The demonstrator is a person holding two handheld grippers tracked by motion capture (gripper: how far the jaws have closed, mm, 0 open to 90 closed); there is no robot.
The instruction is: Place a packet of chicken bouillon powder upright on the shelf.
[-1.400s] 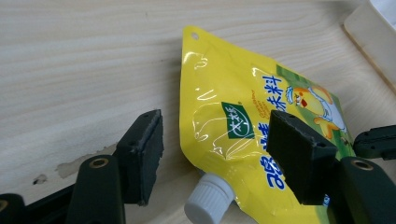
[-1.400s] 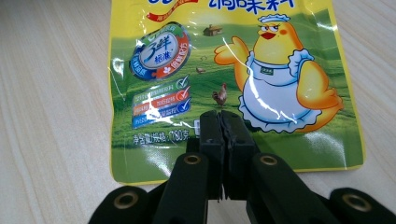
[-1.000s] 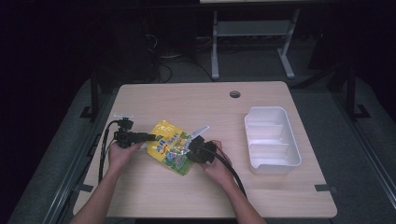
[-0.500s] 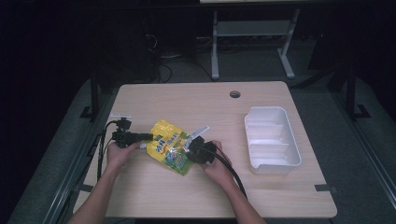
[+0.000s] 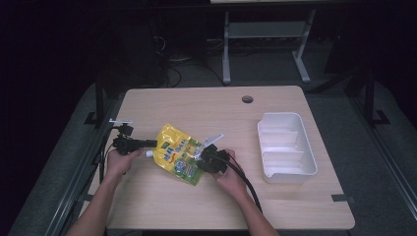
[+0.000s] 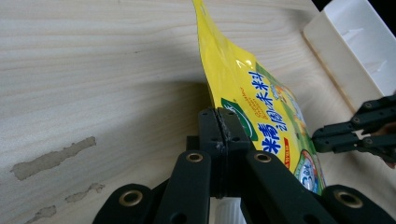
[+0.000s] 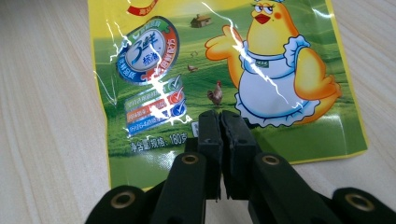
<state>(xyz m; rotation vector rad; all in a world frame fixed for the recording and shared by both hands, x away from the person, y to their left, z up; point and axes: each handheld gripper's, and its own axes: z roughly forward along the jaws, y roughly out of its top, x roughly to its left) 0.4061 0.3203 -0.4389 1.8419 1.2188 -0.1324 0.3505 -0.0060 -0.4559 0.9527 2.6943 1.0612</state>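
- L gripper [image 6: 219, 122]: black jaws just closed, pinching edge of yellow printed foil pouch [image 6: 261, 112]
- other gripper [image 6: 357, 133] at pouch's far side
- white plastic tray [image 6: 348, 51] top right on light wood bench [image 6: 93, 70]

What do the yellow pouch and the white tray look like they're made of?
The yellow pouch looks like glossy printed plastic film: it shows sharp glare streaks and creases, and bends where the left gripper pinches its edge. The white tray seems to be rigid moulded plastic with a smooth, fairly matte finish, rounded corners and ribbed dividers.
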